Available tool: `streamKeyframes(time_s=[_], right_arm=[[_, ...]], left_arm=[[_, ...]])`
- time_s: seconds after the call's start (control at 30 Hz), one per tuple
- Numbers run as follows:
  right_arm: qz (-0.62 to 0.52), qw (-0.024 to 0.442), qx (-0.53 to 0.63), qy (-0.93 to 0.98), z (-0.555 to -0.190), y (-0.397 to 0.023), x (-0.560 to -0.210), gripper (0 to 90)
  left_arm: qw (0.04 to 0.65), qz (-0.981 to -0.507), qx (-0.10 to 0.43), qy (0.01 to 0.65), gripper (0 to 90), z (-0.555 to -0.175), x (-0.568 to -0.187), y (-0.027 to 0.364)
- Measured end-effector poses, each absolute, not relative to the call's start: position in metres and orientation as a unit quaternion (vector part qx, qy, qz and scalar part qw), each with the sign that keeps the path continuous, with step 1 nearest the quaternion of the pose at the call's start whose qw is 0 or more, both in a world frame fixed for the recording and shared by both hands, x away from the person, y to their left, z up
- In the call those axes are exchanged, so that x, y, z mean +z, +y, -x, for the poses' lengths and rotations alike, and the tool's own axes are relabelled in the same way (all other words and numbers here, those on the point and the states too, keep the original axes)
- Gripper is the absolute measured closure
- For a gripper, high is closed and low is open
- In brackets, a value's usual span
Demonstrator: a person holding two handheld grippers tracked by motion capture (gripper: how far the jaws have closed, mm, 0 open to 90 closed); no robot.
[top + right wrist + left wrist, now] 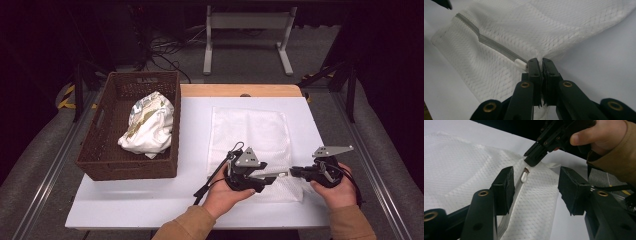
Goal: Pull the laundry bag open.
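Wicker basket (100,145) sits at desk's (150,195) far-left edge, w/ a crumpled white-and-gold cloth (148,127) inside. Beyond the desk: white stand frame (247,30) on the floor, tangled cables (165,52) nearby.

White mesh bag (250,135) flat on table (125,200), left tool (277,175) and right tool (295,171) at its near edge, wicker basket (100,145) beside.

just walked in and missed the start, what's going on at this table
A person works a white mesh laundry bag lying flat on the white table with two handheld grippers. The right gripper is shut on the bag's corner beside the white zipper pull. The left gripper is open, its jaws either side of the zipper. A crumpled white garment sits in the wicker basket at the left.
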State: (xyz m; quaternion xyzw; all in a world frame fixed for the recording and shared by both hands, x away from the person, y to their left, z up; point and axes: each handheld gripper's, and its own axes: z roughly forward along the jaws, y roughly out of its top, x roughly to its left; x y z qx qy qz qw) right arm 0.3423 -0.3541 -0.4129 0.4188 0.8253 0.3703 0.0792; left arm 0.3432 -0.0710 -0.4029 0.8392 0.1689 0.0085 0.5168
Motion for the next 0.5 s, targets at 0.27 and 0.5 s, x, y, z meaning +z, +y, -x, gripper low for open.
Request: streamKeyframes(time_s=[0.27,0.5], right_arm=[[-0.411,0.085,0.381,0.824,-0.339,-0.354,-0.411,87.0],[-0.406,0.083,0.385,0.824,-0.338,-0.354,-0.411,86.9]], left_arm=[[0.508,-0.843,-0.002,0.175,52.1,-0.347,-0.416,-0.089],[0.491,-0.851,-0.028,0.187,59.6,-0.348,-0.424,-0.099]])
